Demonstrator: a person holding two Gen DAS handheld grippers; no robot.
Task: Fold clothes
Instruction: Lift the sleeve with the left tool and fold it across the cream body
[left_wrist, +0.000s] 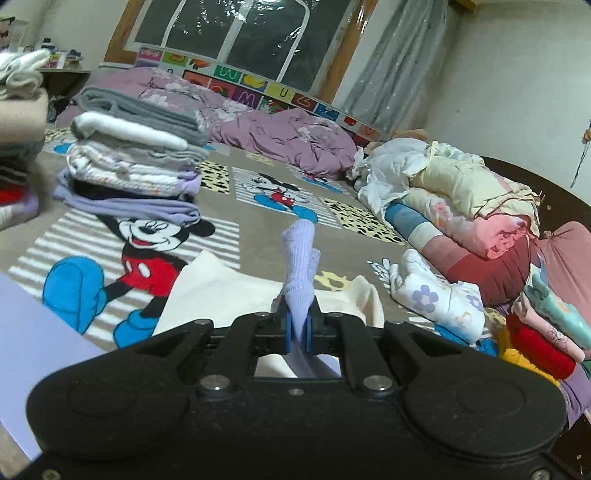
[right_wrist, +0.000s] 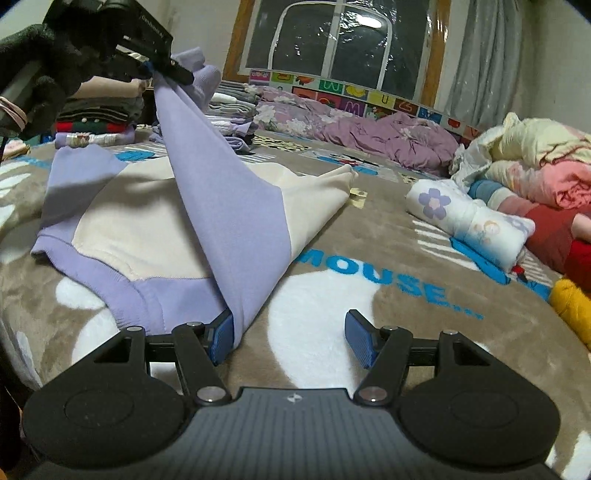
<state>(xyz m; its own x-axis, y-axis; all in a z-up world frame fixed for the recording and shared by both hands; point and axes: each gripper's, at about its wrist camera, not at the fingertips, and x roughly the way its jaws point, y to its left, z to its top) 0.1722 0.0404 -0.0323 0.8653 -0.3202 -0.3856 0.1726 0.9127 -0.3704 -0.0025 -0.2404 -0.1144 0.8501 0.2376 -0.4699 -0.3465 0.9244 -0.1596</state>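
Right wrist: left tongs (right_wrist: 173, 70) clamp lilac sleeve cuff (right_wrist: 207, 79) above sweatshirt (right_wrist: 147, 225) | right tongs (right_wrist: 290, 338) apart, beside sleeve

Left gripper (left_wrist: 298, 330) raised up high, blue pads (left_wrist: 287, 332) pinched together, fabric clamped between them; a black-gloved hand (right_wrist: 48, 51) holds it. Right gripper (right_wrist: 291, 338) low and level, pads spread wide, nothing clamped between them.

Dim indoor light, dark window (left_wrist: 236, 33) with glare specks, fisheye-bent edges, soft blur at the left margins.
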